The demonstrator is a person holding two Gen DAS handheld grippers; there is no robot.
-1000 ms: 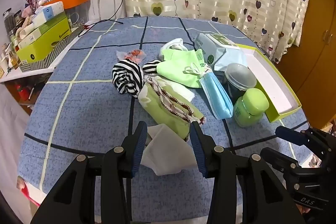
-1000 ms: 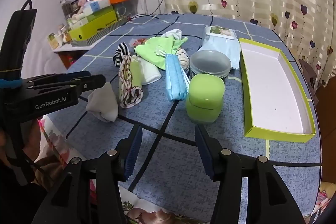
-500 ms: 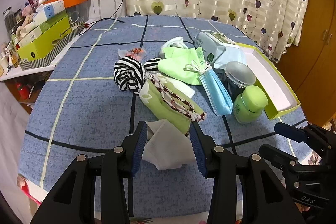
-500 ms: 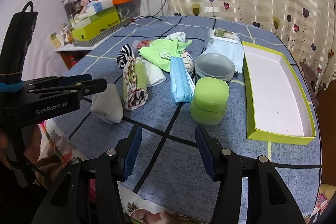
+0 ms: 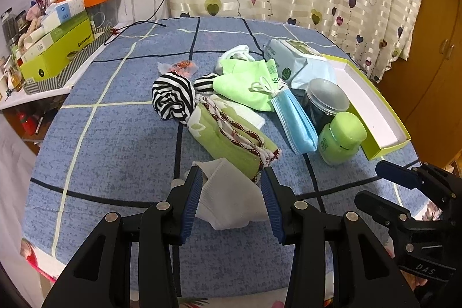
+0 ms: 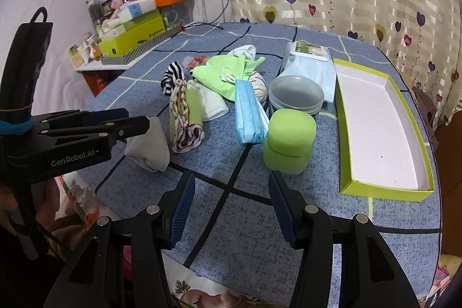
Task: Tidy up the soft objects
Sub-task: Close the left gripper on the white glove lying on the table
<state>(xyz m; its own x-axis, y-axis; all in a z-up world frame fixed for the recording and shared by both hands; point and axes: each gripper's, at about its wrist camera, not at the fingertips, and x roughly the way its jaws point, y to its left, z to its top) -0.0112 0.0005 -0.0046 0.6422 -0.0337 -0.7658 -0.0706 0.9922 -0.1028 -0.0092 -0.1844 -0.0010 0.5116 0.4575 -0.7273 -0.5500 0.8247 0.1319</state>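
Both jaws of the left hand-held gripper stand released, straddling the white sock on the bench (near edge); right hand-held gripper, also released, is farther.

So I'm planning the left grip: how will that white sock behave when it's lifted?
The white sock lies crumpled and folded between the open left gripper fingers, so it is probably floppy and will droop. It looks thin and light. Being soft cloth, it should squash under the pads instead of slipping.
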